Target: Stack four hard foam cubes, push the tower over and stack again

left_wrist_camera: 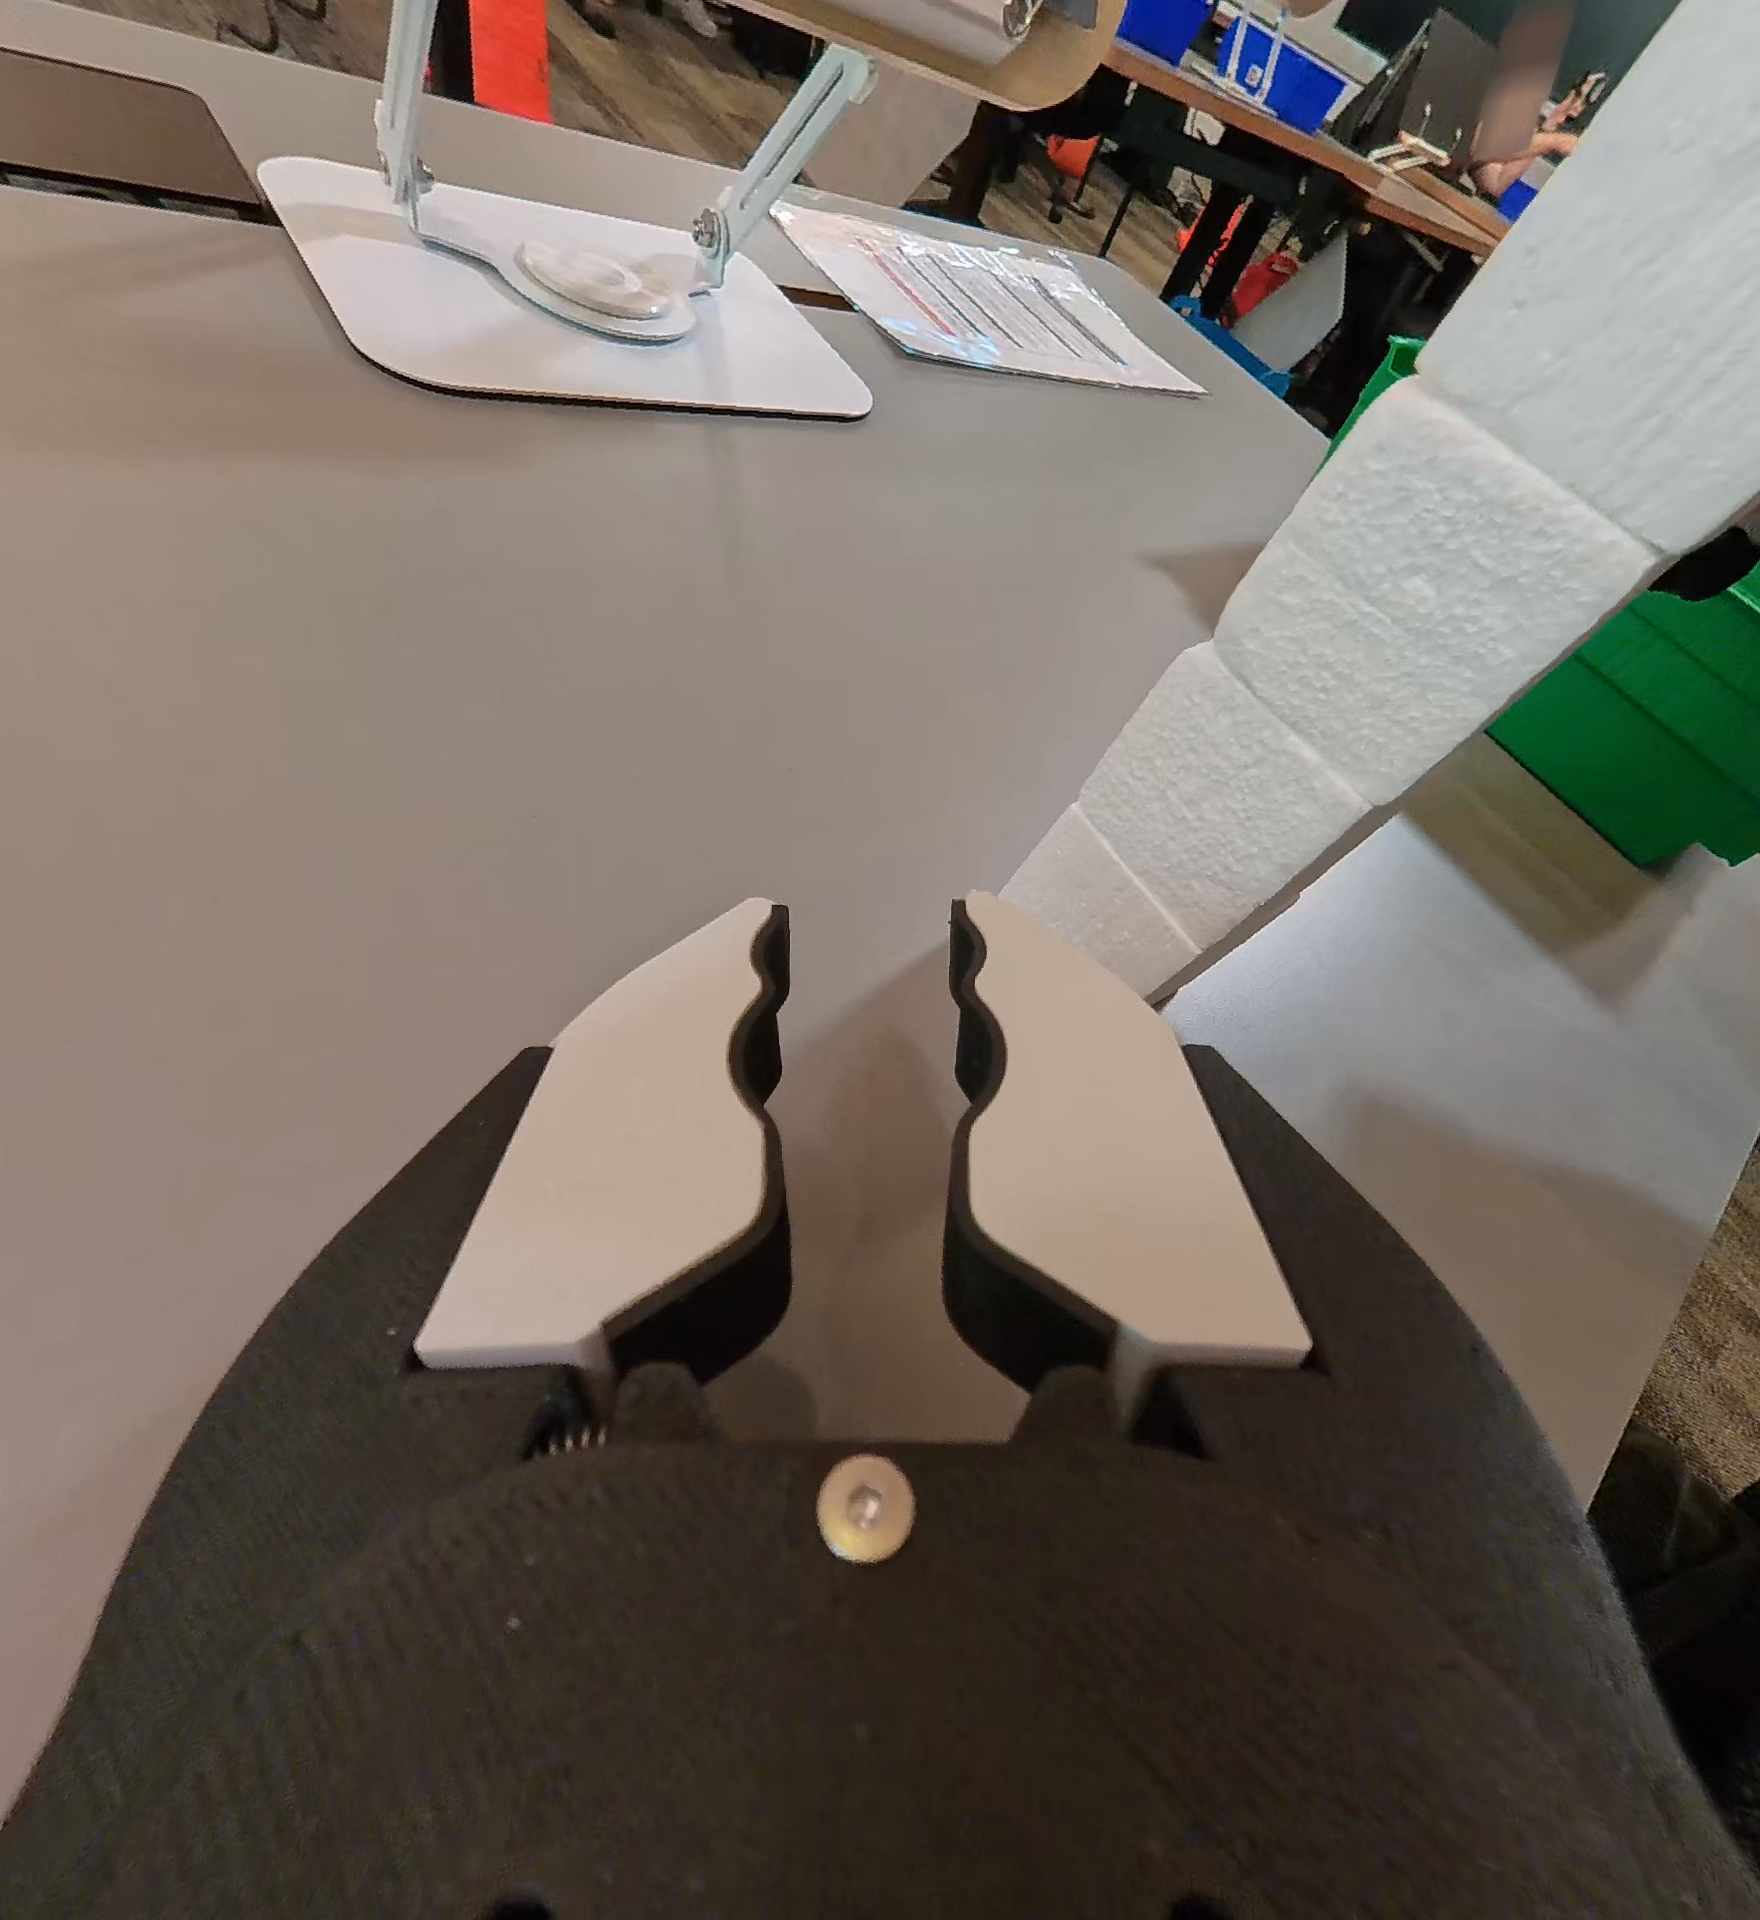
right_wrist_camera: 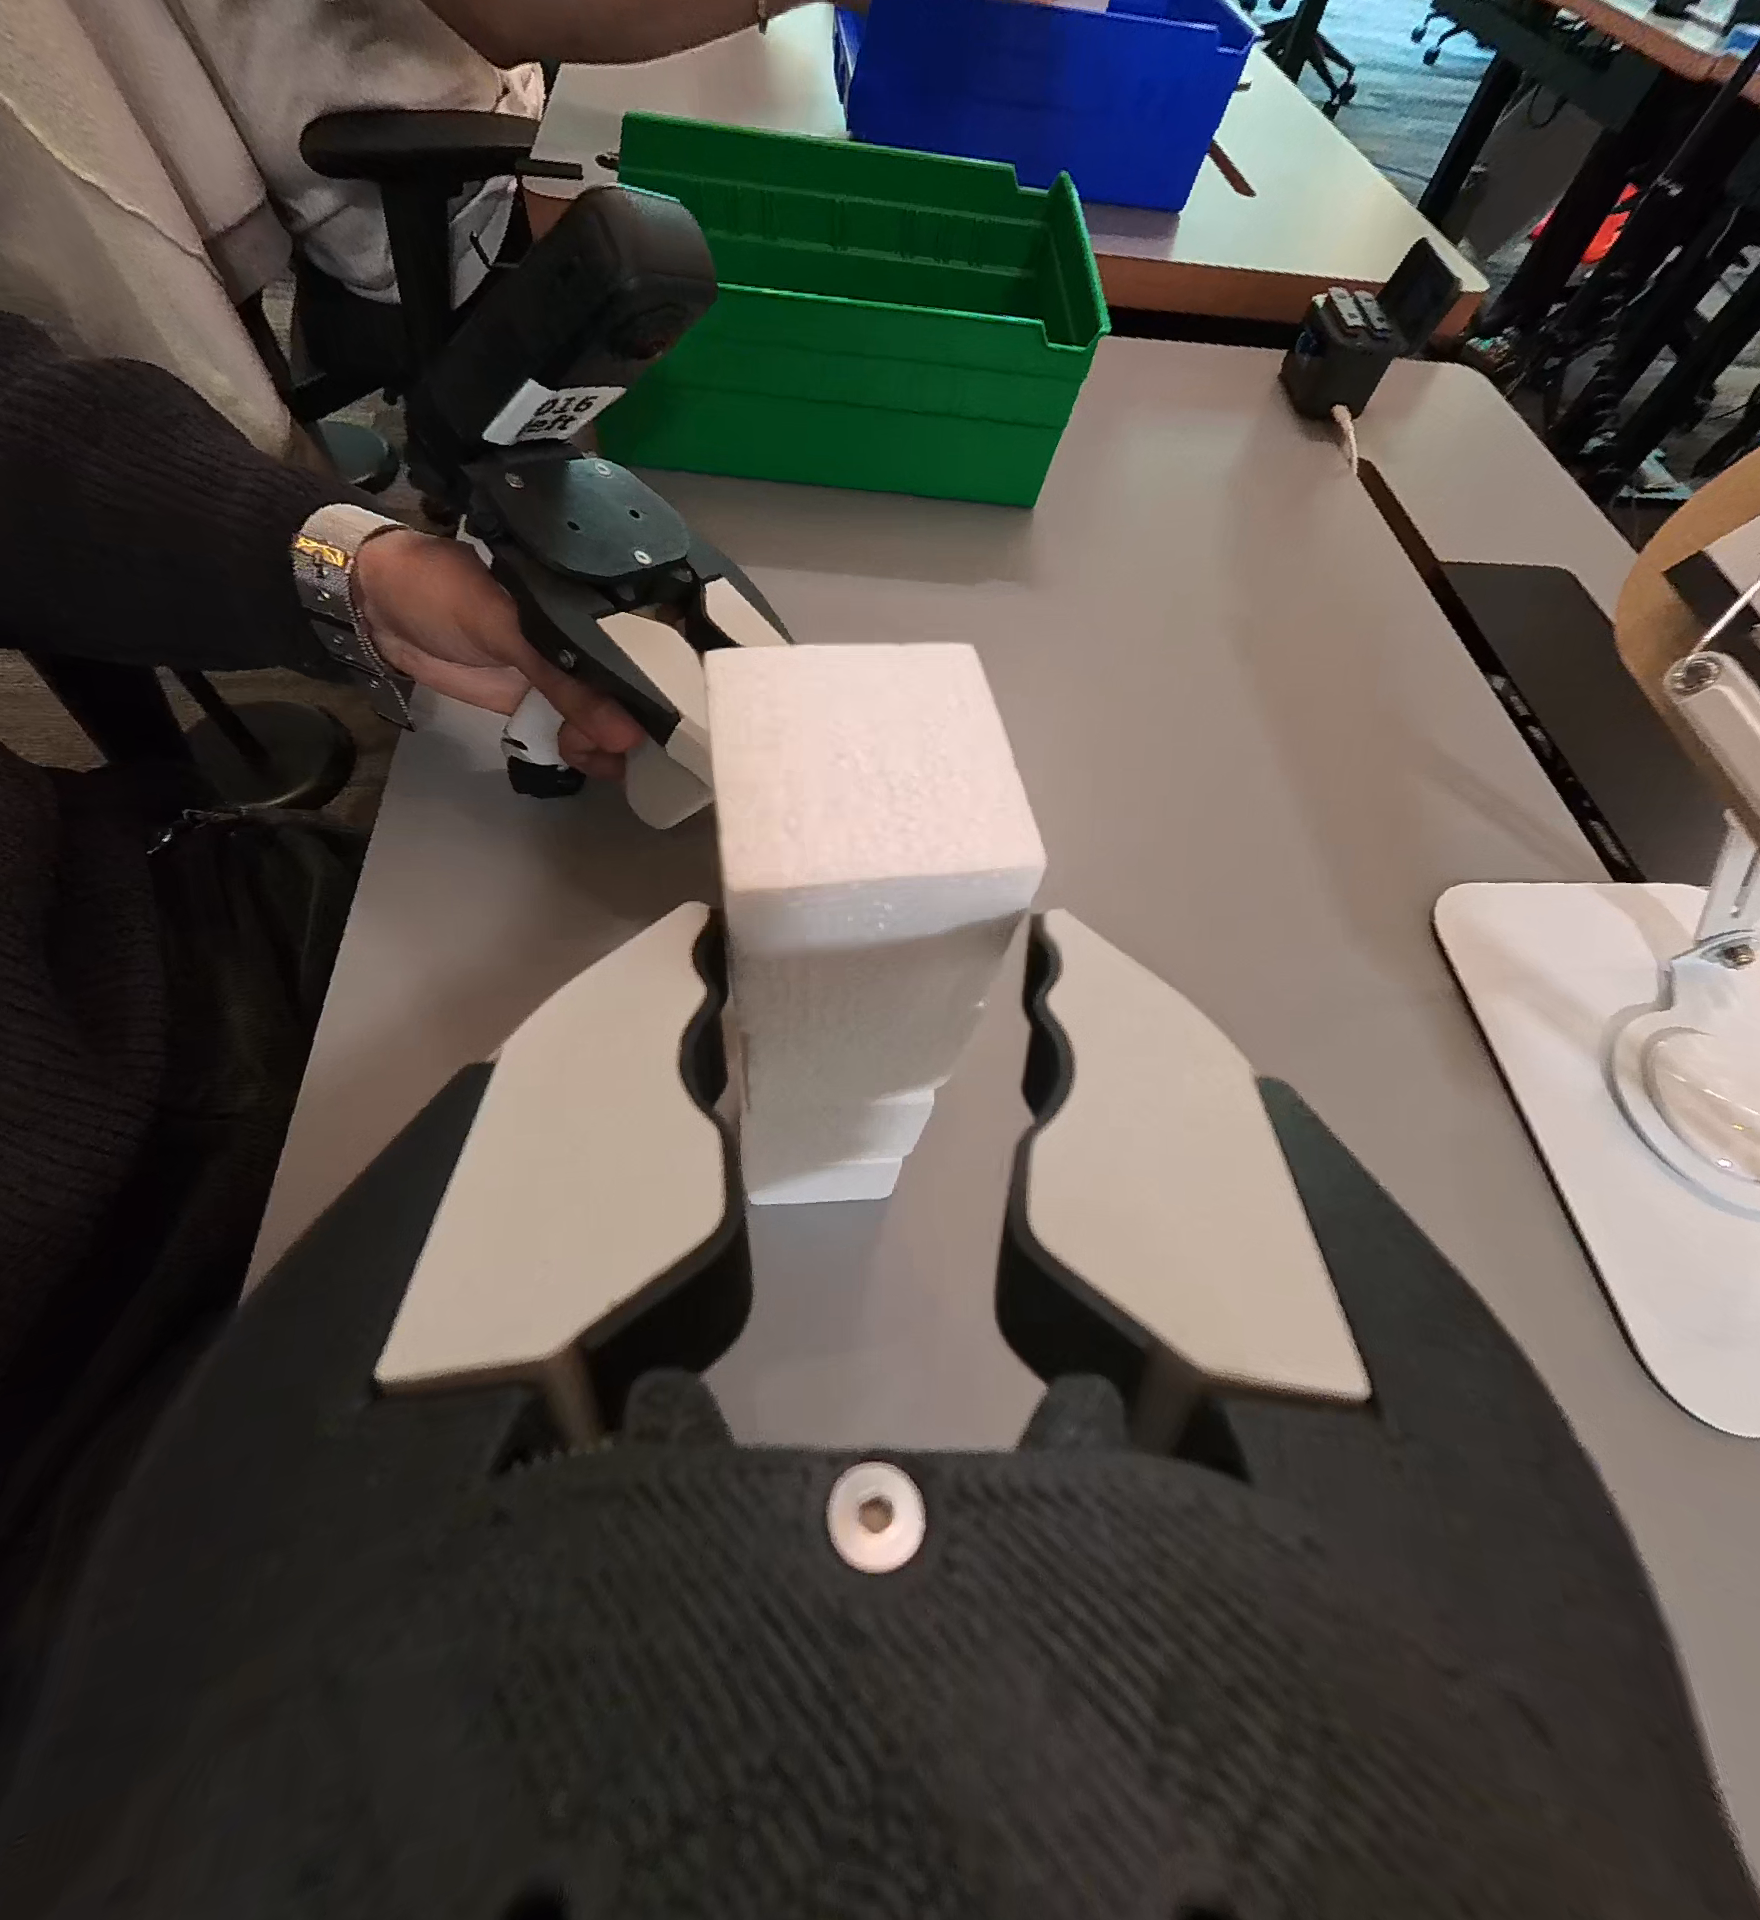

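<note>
My right gripper [right_wrist_camera: 871,997] stands spread around a tower of white foam blocks [right_wrist_camera: 860,831], about four of them stacked on the grey table [right_wrist_camera: 1219,675]. My left finger looks to be just touching the tower's side; on my right finger a gap shows, so I am released, not clamped. My left gripper [left_wrist_camera: 868,935] hangs over bare table with its jaws apart and nothing between them. In its own view the tower leans across from 1 to 3 o'clock. Seen from my right wrist, its fingertips sit at 10 o'clock, just beside the top block, perhaps touching it (I cannot be sure).

The foam looks very light, stiff and a little crumbly, with a grainy surface that should grip well. The blocks appear loose and slightly staggered, so I judge a sideways nudge could topple them. I would take one block by two flat opposite faces, squeezing gently, since foam dents.

A green bin [right_wrist_camera: 855,343] sits at 12 o'clock, and a white stand base [right_wrist_camera: 1541,1091] at 3 o'clock.
</note>
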`<state>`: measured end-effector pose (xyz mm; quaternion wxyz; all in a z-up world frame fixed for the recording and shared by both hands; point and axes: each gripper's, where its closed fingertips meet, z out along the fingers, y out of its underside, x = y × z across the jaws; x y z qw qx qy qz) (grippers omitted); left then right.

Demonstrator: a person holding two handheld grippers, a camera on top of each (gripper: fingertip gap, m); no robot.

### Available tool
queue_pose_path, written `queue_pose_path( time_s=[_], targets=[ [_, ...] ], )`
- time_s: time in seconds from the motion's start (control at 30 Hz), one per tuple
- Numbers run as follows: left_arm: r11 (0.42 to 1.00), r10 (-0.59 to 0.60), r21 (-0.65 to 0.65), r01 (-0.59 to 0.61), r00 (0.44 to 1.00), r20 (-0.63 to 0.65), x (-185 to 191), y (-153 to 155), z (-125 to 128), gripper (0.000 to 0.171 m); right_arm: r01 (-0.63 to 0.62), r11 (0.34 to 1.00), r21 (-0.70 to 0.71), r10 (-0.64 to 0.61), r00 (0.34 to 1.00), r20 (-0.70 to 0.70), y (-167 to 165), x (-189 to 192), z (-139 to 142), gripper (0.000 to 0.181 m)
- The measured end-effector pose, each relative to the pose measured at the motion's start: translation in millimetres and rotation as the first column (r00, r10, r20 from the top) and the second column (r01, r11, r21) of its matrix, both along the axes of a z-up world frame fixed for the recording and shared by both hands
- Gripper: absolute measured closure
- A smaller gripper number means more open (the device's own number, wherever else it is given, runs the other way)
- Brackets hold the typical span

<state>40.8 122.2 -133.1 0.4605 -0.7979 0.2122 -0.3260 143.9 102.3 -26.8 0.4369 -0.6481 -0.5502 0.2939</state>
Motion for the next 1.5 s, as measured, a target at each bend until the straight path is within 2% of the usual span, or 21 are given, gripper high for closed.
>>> queue_pose_path(
  time_s=[0.2, 0.53, 0.6, 0.67, 0.73, 0.87, 0.97, 1.07, 1.17, 1.4, 1.5],
  targets=[
    [1.000, -0.002, -0.001, 0.002, 1.000, -0.001, 0.2, -0.1, -0.4, 0.142, 0.026, 0.999, 0.018, -0.026, 1.000, -0.012, 3.1, 1.3, 2.3, 0.113],
    [1.000, -0.001, -0.001, 0.001, 1.000, -0.002, 0.2, 0.0, -0.4, 0.142, 0.056, 0.997, 0.044, -0.053, 0.995, -0.085, 3.9, 8.8, 24.5, 0.113],
    [1.000, 0.000, 0.000, 0.000, 1.000, -0.001, 0.1, 0.1, -0.2, 0.142, 0.125, 0.990, 0.067, -0.117, 0.987, -0.112, 13.4, 14.0, 32.7, 0.115],
    [1.000, 0.002, -0.003, -0.002, 1.000, 0.002, 0.0, 0.2, -0.1, 0.142, 0.247, 0.962, 0.119, -0.229, 0.963, -0.143, 31.0, 24.1, 43.3, 0.116],
    [1.000, 0.001, -0.008, -0.001, 1.000, 0.009, 0.1, -0.2, 0.5, 0.142, 0.310, 0.941, 0.139, -0.279, 0.939, -0.202, 37.7, 30.5, 56.6, 0.117],
    [1.000, 0.002, -0.004, -0.002, 1.000, 0.003, -0.4, 0.1, 0.2, 0.142, 0.229, 0.965, 0.126, -0.177, 0.927, -0.331, 17.9, 25.8, 82.8, 0.114],
    [1.000, 0.001, -0.004, -0.001, 1.000, 0.005, -0.2, 0.1, 0.3, 0.142, 0.242, 0.959, 0.146, -0.180, 0.921, -0.346, 15.9, 30.2, 91.9, 0.114],
    [1.000, 0.001, -0.001, -0.001, 1.000, 0.002, -0.2, 0.0, 0.2, 0.142, 0.256, 0.954, 0.155, -0.194, 0.924, -0.331, 17.9, 36.1, 89.6, 0.114],
    [1.000, -0.001, -0.002, 0.001, 1.000, 0.001, 0.2, -0.4, 0.1, 0.142, 0.277, 0.950, 0.144, -0.229, 0.931, -0.285, 25.6, 41.7, 75.9, 0.117],
    [1.000, 0.009, 0.005, -0.009, 1.000, 0.002, -1.3, 0.6, 1.7, 0.142, 0.432, 0.900, 0.057, -0.417, 0.892, -0.175, 55.3, 64.6, 43.1, 0.131],
    [1.000, 0.008, 0.001, -0.008, 1.000, 0.005, -1.3, 1.1, 1.3, 0.142, 0.427, 0.903, 0.045, -0.417, 0.897, -0.145, 52.7, 63.6, 39.0, 0.133]
  ],
)
